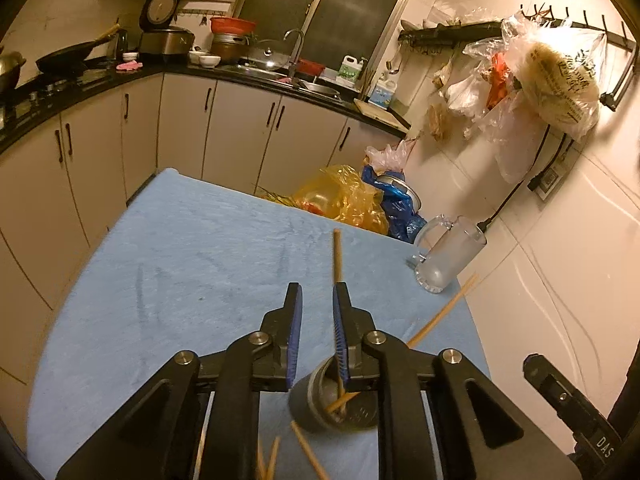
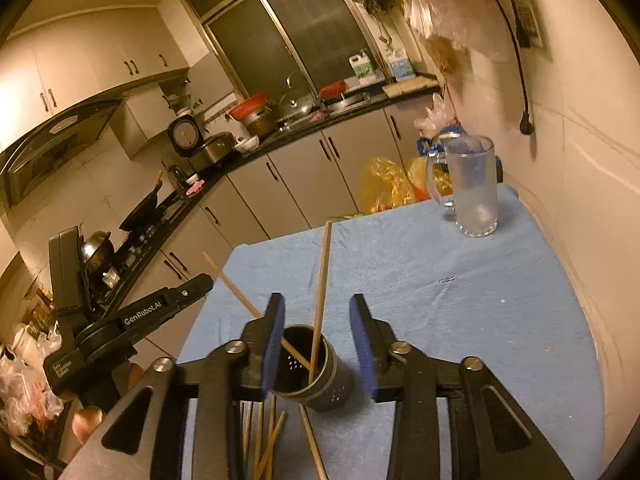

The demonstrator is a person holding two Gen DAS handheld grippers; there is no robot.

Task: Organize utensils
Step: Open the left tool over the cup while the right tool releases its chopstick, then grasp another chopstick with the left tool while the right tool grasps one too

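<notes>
A dark cylindrical utensil holder (image 2: pixel 316 368) stands on the blue cloth (image 2: pixel 460 292) with two wooden chopsticks (image 2: pixel 322 280) leaning in it. It also shows in the left wrist view (image 1: pixel 320 404), low between my fingers. My left gripper (image 1: pixel 316 296) is open above the holder, with one chopstick (image 1: pixel 338 256) rising beside its right finger. My right gripper (image 2: pixel 318 308) is open, its fingers either side of the holder. Several loose chopsticks (image 2: pixel 268 440) lie on the cloth in front of the holder.
A glass mug (image 2: pixel 474 188) stands at the cloth's far right corner, near the tiled wall. Yellow and blue plastic bags (image 1: pixel 352 200) sit beyond the table. Kitchen cabinets and a counter (image 1: pixel 160 72) run behind. The left gripper's body (image 2: pixel 132 320) is to my right gripper's left.
</notes>
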